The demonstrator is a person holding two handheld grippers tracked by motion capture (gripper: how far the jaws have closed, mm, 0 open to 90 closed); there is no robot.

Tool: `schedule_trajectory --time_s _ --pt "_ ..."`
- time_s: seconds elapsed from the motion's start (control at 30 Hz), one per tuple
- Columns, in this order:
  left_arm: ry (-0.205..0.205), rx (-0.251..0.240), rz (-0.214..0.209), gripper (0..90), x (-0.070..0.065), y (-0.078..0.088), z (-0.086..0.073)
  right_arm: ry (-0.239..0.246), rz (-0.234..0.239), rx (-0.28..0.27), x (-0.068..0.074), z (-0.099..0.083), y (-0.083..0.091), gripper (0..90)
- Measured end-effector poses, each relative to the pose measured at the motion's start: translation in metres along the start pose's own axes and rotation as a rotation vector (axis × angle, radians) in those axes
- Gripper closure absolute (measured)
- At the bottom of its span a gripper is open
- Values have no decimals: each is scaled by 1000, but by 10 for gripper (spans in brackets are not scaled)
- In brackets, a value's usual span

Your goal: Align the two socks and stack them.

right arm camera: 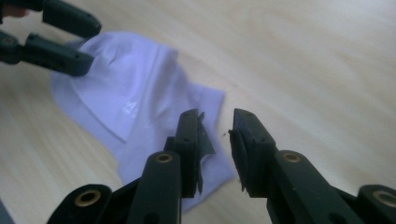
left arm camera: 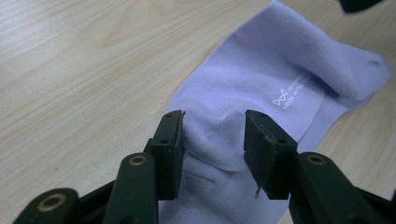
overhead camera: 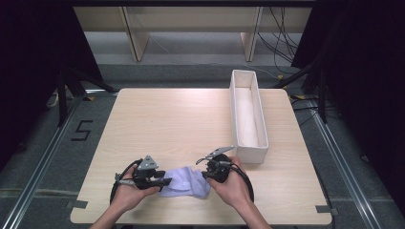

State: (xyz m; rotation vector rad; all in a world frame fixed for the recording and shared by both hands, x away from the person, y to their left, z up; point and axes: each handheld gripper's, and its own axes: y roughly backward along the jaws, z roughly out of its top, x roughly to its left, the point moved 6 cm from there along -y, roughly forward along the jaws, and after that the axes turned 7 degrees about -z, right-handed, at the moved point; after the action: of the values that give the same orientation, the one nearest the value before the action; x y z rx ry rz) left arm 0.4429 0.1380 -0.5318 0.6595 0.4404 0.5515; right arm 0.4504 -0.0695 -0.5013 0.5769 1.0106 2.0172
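Where pale wood table (overhead camera: 191, 124) ends — grey floor (overhead camera: 43, 157).

White box (overhead camera: 248, 117) (seemingly empty), table (overhead camera: 167, 124).

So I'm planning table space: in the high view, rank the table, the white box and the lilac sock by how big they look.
1. Table, by far the largest.
2. White box, long and narrow, along the table's right side.
3. Lilac sock, smallest; the grippers cover its edges, so its full extent is unsure.
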Motion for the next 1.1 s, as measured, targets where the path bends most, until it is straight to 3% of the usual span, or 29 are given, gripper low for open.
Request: schedule_trajectory --time_s 0.03,0.1,0.23,0.33,0.43,0.57,0.7,0.87,1.1 --pt "0 -5 1 587 -1 -1 0 6 12 30 5 -4 -6 718" --pt "-13 9 1 597 0 -1 -1 14 22 43 7 -6 -12 709" --pt "3 18 -4 588 -1 -3 -2 15 26 72 7 -12 -20 692" --pt "6 11 20 587 3 -3 -1 19 13 75 6 -13 -22 695" --pt "18 12 12 602 2 -4 -1 16 15 79 5 -14 -23 741" --pt "-7 30 18 680 2 -5 -2 15 16 79 7 -15 -23 857" --pt "-43 51 26 768 0 -7 -4 14 18 76 8 -14 -19 869" --pt "-53 51 24 873 -2 -8 -3 8 22 47 6 -11 -12 869" --pt "-53 -10 15 880 -6 2 7 -15 23 29 2 -10 -4 867"
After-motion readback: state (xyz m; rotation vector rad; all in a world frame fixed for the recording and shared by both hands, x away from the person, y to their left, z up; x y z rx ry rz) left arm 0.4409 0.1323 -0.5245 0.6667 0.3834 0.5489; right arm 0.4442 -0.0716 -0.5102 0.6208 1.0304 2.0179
